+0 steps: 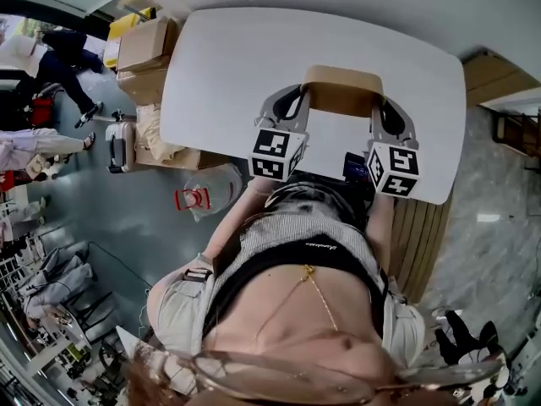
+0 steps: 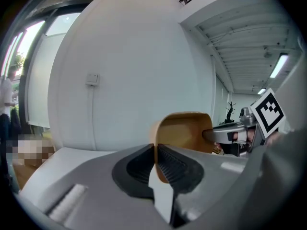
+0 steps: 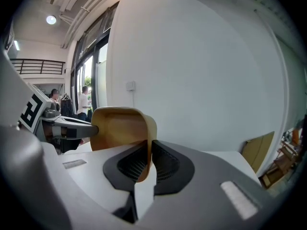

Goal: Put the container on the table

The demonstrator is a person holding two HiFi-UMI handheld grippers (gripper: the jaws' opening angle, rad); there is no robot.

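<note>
Container: tan, thin-walled, boxy with rounded corners, open on one side; its hollow inside shows in both gripper views; it sits over the near middle of the table, long side across; whether it touches the top cannot be told; left gripper pinches one end wall, right gripper the other; table: white, rounded corners, otherwise bare.

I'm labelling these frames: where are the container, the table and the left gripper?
container (image 1: 342, 93): head view, middle of its tan wall.
table (image 1: 228, 66): head view, bare white top.
left gripper (image 2: 155, 152): left gripper view, between its fingertips, shut on the container's wall.
</note>
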